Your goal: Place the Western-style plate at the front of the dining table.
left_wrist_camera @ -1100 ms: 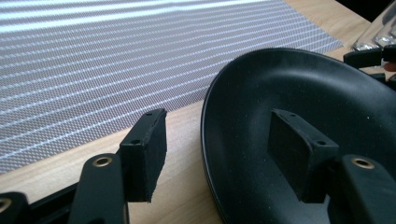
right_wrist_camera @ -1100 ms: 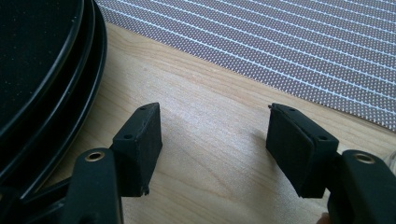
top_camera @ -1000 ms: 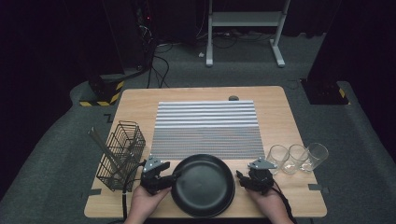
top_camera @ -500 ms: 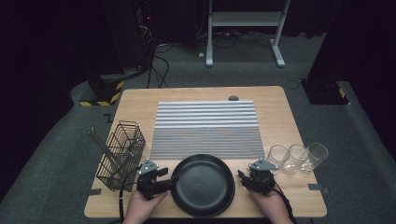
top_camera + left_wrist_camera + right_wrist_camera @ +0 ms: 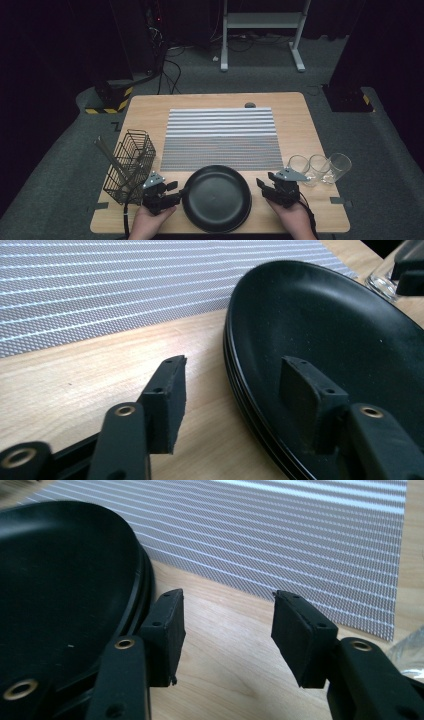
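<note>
Black stacked plates (image 5: 216, 197), lying at the wooden surface's (image 5: 305, 125) near edge, are being straddled at the rim by the wide left claw (image 5: 232, 395); the right claw (image 5: 225, 630) is being held wide beside them.

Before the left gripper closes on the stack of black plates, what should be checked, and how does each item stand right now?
1. Left gripper open: ok.
2. Its jaws straddle the rim of the black plates, one jaw inside and one outside: ok.
3. Which plates of the stack sit between the jaws: cannot tell.
4. Right gripper open, on bare table beside the plates: ok.
5. Glasses apart from the plates: ok.
6. Wire basket apart from the left gripper: ok.
</note>
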